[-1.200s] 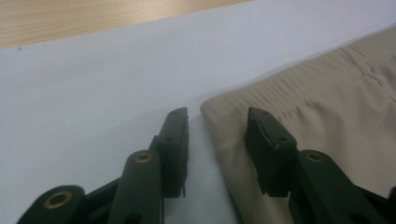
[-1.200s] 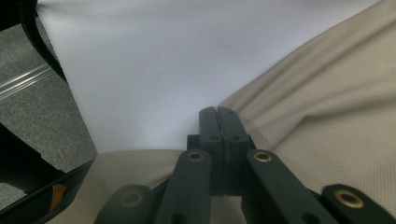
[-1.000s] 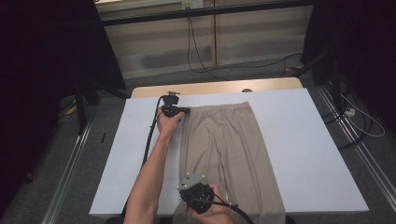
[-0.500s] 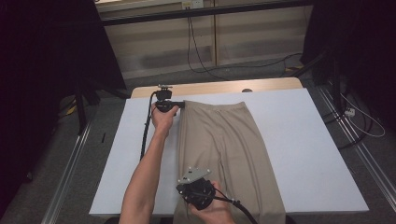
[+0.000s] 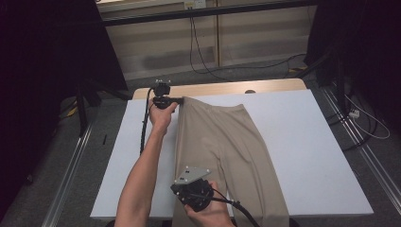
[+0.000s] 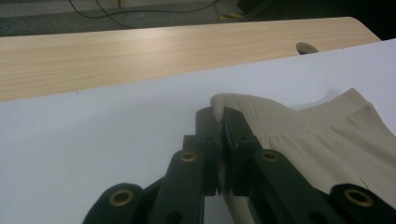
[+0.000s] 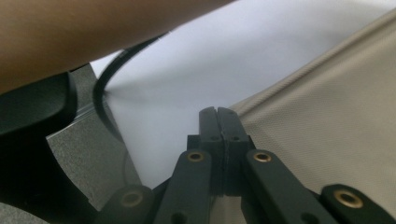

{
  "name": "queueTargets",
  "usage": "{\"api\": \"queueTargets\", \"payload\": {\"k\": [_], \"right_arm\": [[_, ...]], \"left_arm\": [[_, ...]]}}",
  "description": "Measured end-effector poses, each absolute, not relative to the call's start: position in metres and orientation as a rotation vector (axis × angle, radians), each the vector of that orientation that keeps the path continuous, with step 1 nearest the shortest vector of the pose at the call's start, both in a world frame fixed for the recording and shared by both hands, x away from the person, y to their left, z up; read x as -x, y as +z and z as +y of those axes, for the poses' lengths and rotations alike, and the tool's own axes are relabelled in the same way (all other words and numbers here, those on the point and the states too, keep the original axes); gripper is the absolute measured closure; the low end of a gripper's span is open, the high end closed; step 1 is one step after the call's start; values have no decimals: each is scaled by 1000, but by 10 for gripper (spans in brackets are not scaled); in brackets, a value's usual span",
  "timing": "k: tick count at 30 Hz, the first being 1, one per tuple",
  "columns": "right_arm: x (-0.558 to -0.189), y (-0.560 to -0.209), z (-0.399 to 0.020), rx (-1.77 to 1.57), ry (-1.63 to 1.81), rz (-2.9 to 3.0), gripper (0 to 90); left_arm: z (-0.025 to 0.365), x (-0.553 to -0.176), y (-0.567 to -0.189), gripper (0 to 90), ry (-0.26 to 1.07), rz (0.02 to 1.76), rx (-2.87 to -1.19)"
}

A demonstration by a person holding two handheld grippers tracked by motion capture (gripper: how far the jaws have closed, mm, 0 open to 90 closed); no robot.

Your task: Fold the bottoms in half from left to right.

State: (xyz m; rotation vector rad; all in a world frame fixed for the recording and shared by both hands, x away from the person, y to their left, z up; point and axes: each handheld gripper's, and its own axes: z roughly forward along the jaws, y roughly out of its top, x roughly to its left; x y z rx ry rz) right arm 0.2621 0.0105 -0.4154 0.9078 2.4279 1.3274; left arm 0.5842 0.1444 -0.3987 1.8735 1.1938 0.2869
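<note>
Beige trousers (image 5: 222, 142) lie flat on the white table top (image 5: 307, 142), waistband at the far end and legs running off the near edge. My left gripper (image 5: 181, 100) is shut on the waistband's far left corner, and the ribbed band (image 6: 317, 126) bunches up between the closed jaws (image 6: 220, 119). My right gripper (image 5: 189, 182) is near the front edge at the trousers' left side. Its jaws (image 7: 217, 114) are closed with the leg's edge (image 7: 327, 116) running into them.
A wooden strip (image 5: 213, 89) with a cable hole (image 5: 249, 91) borders the table's far edge. The person's left forearm (image 5: 142, 170) stretches across the table's left part, with a black cable (image 5: 143, 127) alongside it. Bare white surface lies to the right of the trousers.
My left gripper has moved away and to the left with the waistband corner, drawing the trousers straighter. The right gripper has shifted slightly left and stays shut.
</note>
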Motion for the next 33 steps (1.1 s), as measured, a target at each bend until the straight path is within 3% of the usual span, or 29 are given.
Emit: {"api": "queueTargets", "payload": {"k": [22,33], "right_arm": [[-254,-398,39,-807,1409,2456,900],[-259,-368,51,-714,1475,2421,900]], "left_arm": [[205,-568,-381,860,287,1274,-1808],[231,-565,-359,861,325,1313,-1776]]}}
